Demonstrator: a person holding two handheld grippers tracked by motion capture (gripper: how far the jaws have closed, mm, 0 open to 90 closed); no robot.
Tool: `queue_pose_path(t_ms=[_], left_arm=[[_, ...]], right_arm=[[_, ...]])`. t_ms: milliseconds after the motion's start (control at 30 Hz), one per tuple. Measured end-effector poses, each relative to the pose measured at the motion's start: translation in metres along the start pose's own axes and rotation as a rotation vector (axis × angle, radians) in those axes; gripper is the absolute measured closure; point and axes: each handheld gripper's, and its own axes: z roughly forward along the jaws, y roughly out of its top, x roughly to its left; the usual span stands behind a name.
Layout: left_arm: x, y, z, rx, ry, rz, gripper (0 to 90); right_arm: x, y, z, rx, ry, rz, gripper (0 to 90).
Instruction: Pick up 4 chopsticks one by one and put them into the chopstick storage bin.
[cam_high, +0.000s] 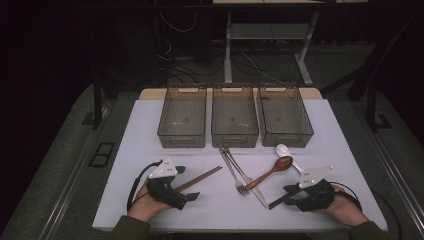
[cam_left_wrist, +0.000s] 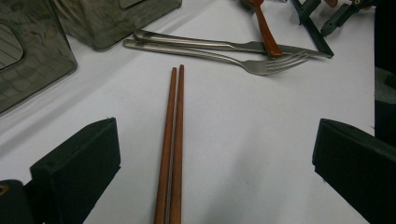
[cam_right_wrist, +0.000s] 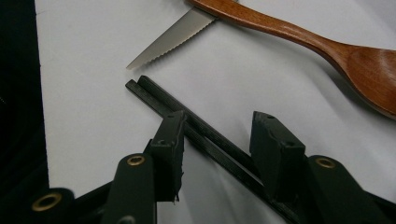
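A white table is seen in a dark room, with cables and desk legs on the floor behind it. Three smoky bins are lined up side by side along its far edge. Near the middle a fork and a knife are laid close together, and a wooden spoon is set slanting across the knife, its bowl just beside a white spoon.

The left gripper is held by a hand at the near left, low over the table. Its jaws are spread wide, and brown chopsticks are seen lying flat on the table between them, touched by neither pad; the sticks are laid together, pointing toward the fork.

The right gripper is held at the near right. Black chopsticks are laid slantwise between its partly closed jaws, tips near the knife's serrated point. The left pad is seen against the sticks; whether the right pad is pressed on them cannot be told.
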Motion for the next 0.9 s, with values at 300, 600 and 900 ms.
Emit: queue_pose_path(t_ms=[300,600,900], left_arm=[[-0.0001,0.0,0.0,0.001,-0.001,0.001,0.0],[-0.0002,0.0,0.0001,0.0,-0.004,0.0,0.0],[-0.0005,0.0001,-0.0001,0.002,-0.005,0.004,0.0]], right_arm=[[-0.0007,-0.0009,-0.0025,0.013,0.008,-0.022,60.8],[0.0001,-0.0017,-0.0051,0.026,0.023,-0.026,64.6],[0.0017,-0.0025,-0.0079,0.046,0.052,-0.035,68.8]])
